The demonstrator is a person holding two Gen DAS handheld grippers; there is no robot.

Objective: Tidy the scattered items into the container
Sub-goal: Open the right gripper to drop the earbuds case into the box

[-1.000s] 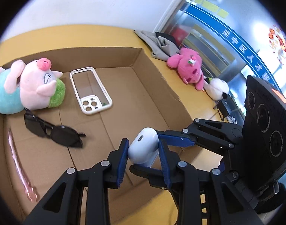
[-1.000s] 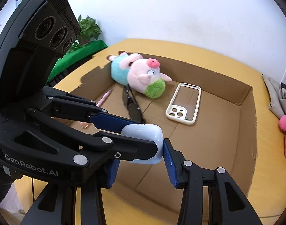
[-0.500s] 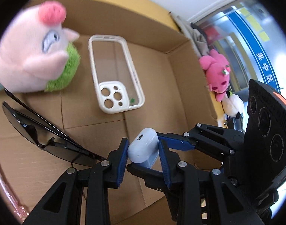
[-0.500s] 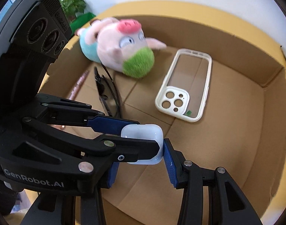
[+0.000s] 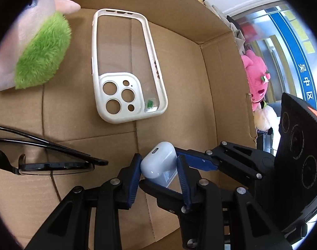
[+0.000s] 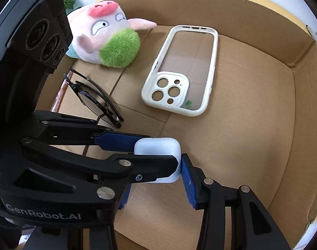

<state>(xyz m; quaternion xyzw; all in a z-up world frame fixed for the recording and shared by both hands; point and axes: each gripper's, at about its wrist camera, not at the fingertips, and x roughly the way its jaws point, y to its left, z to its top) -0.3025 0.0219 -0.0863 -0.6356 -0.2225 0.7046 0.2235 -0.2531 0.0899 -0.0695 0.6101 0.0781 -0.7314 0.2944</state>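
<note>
A white earbuds case [image 5: 158, 160] hangs just above the floor of the cardboard box [image 5: 179, 6], near its front. My left gripper [image 5: 159, 163] is shut on it, blue pads pressing its two sides. My right gripper [image 6: 158, 173] comes in crosswise and is shut on the same earbuds case [image 6: 158, 148]. Its right pad [image 6: 186, 179] touches the case's edge, while its left pad is mostly hidden behind the left gripper's black finger [image 6: 150, 166]. In the left wrist view the right gripper's fingers [image 5: 195, 160] reach in from the right.
On the box floor lie a cream phone case [image 6: 179, 73], black sunglasses [image 6: 93, 98], a pink pig plush with a green tuft [image 6: 108, 37] and a pink pen [image 6: 60, 91]. Outside the right wall [image 6: 304, 125] lie a pink plush [image 5: 256, 77] and a white plush [image 5: 264, 118].
Both grippers have sunk together into the box with the earbuds case between them, tilting further down. The floor items now look much closer. The grip looks the same.
</note>
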